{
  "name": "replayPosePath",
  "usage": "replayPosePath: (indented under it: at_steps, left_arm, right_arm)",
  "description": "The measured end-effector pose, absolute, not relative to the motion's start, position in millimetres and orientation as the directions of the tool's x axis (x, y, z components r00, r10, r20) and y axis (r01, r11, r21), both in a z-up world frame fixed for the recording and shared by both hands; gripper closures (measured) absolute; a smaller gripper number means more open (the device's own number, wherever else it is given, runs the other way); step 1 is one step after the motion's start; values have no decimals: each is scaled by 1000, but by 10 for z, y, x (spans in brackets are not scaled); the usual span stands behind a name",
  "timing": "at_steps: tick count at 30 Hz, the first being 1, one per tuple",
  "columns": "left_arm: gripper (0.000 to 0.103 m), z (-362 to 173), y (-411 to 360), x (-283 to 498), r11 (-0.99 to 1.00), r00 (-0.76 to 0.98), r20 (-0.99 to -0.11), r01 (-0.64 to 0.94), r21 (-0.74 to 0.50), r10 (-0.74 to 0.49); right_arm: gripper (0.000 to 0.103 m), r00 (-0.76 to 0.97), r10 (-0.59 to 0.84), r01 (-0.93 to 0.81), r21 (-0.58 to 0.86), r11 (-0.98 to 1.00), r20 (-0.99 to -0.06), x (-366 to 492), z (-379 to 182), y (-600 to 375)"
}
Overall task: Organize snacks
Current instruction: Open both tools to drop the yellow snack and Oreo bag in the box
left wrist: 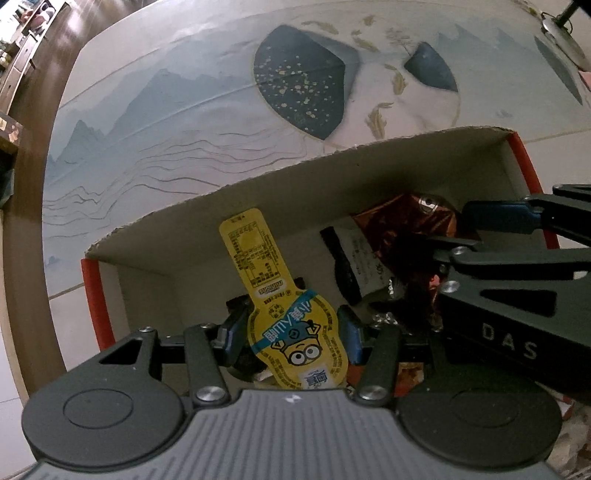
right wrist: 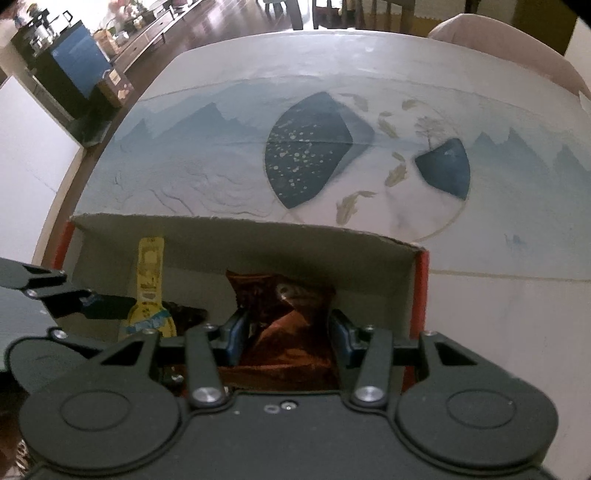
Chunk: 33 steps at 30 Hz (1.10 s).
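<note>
Two claws work inside the cardboard box point(left wrist: 258, 206): lower each snack gently, releasing only once it rests on the bottom. The left claw point(left wrist: 291, 334) is partly closed on the yellow packet point(left wrist: 295, 332), its tab pointing to 12 o'clock; the right claw point(right wrist: 286, 334) clamps the brown foil bag point(right wrist: 288, 325), at 3 o'clock, the tabletop point(right wrist: 221, 162) beyond

A painted-landscape tablecloth point(right wrist: 332, 166) covers the table; dark wooden floor point(right wrist: 229, 18) and sideboard point(right wrist: 147, 27) lie beyond.
</note>
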<state>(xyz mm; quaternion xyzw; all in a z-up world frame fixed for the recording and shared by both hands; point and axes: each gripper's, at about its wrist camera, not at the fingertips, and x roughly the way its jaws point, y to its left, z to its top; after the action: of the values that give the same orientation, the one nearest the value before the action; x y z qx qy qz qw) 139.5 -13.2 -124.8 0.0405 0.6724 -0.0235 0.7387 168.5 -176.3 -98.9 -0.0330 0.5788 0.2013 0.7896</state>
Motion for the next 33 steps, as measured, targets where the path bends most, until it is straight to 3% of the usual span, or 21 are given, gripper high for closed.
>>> replayPosePath:
  at_steps: [17, 33]
  left_arm:
    - [45, -566, -168, 1053, 995, 243, -970, 98, 22, -3]
    - [45, 48, -208, 382, 999, 374, -927, -36, 17, 30]
  right_arm:
    - [55, 337, 364, -366, 235, 900, -868, 1338, -398, -2014]
    - [40, 372, 498, -507, 278, 816, -784, 831, 121, -2317]
